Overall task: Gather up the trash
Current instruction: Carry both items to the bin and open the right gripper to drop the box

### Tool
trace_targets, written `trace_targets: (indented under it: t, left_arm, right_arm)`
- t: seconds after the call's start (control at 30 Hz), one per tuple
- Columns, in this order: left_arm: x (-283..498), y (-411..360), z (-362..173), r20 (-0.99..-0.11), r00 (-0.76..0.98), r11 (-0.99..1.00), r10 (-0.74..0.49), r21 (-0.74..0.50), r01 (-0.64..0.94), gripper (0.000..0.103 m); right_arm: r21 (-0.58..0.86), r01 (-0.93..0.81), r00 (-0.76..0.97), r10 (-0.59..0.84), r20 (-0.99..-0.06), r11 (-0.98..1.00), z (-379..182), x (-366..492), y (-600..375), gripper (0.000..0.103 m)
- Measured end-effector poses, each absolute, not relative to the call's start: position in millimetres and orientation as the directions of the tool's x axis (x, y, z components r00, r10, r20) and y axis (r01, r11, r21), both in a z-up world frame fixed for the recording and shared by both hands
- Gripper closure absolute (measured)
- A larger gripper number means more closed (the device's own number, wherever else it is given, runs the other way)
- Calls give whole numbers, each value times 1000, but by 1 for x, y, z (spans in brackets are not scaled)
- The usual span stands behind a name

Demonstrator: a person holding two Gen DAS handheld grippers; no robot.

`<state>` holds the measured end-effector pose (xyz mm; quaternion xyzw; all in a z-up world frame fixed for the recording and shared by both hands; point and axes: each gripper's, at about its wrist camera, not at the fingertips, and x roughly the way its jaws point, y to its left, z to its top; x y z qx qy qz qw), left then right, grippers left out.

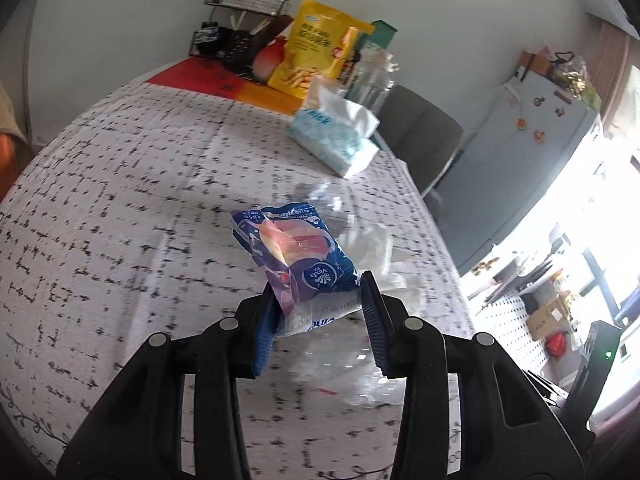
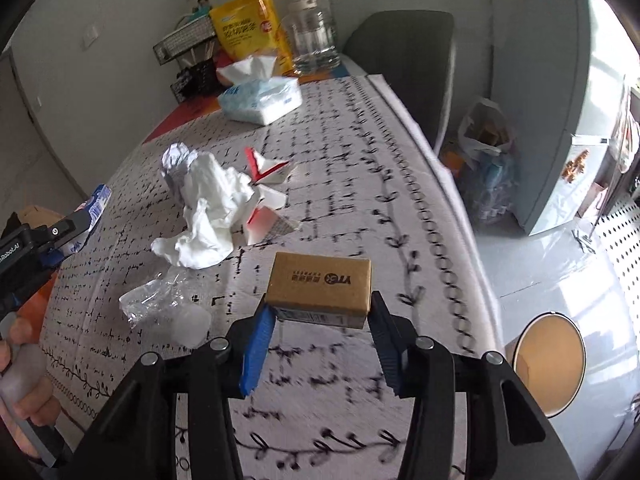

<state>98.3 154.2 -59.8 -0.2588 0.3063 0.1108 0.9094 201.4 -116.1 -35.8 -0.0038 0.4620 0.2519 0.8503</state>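
My left gripper (image 1: 320, 288) is shut on a crumpled blue tissue packet (image 1: 296, 256), held above the patterned tablecloth (image 1: 120, 200). In the right wrist view that gripper (image 2: 78, 222) and its packet (image 2: 98, 200) show at the left edge, with a hand below them. My right gripper (image 2: 320, 304) is shut on a small brown cardboard box (image 2: 320, 284), both pads against its ends, just above the cloth. On the table lie a crumpled white tissue (image 2: 208, 208), a foil ball (image 2: 176, 156), torn red-and-white paper (image 2: 268, 172) and clear plastic wrap (image 2: 160, 300).
A round bin (image 2: 548, 364) stands on the floor beyond the table's right edge. A tissue pack (image 2: 260, 98), yellow snack bag (image 2: 244, 28) and glass jar (image 2: 312, 36) sit at the far end. A grey chair (image 2: 404, 48) and a plastic bag (image 2: 484, 128) are at the right.
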Motion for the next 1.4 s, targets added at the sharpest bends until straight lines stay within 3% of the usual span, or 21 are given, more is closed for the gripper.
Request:
trace_targets:
  t: [0.73, 1.4]
  left_arm:
    - [191, 9, -44, -629, 761, 933, -158, -348, -93, 63]
    - [289, -177, -81, -717, 612, 937, -334, -320, 136, 63]
  right_arm:
    - [268, -219, 567, 346, -748, 938, -26, 231, -247, 56]
    - [292, 91, 593, 184, -784, 952, -81, 271, -432, 55]
